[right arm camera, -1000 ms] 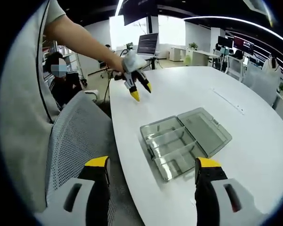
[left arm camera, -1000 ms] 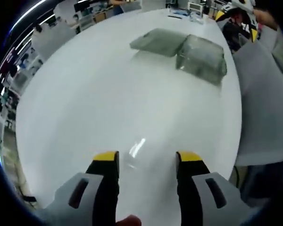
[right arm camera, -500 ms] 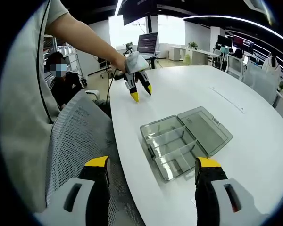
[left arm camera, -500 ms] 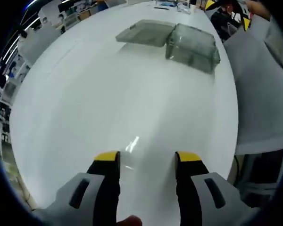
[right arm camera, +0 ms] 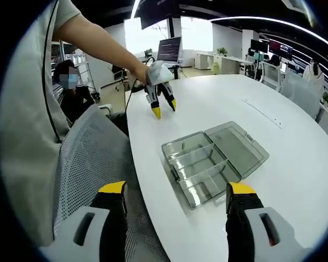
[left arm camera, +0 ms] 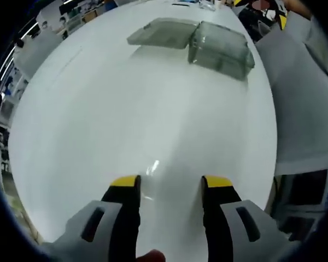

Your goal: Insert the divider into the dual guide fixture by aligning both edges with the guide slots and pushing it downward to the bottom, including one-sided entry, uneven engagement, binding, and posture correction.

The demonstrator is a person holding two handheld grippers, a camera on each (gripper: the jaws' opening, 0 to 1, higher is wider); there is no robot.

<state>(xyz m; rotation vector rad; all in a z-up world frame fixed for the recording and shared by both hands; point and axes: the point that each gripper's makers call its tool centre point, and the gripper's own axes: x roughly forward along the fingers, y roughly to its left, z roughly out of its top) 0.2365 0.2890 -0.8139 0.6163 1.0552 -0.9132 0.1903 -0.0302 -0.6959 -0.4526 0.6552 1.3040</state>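
Between the parted, empty jaws of the left gripper (left arm camera: 167, 185), low over the glossy white tabletop (left arm camera: 98, 109), lies a thin clear strip (left arm camera: 152, 168) that glints at its edges; I take it for the divider, though it is too faint to be sure. In the right gripper view the left gripper (right arm camera: 163, 106) shows its yellow-tipped jaws pointing down at the tabletop (right arm camera: 218, 103), well apart from the box (right arm camera: 214, 161). The right gripper (right arm camera: 175, 191) hangs spread and empty near the tabletop's edge, just short of the box. That box is smoky translucent plastic, shallow and rectangular, lid flung open flat, with slim partitions already inside. Judged so, nothing is gripped and the insertion is not begun.
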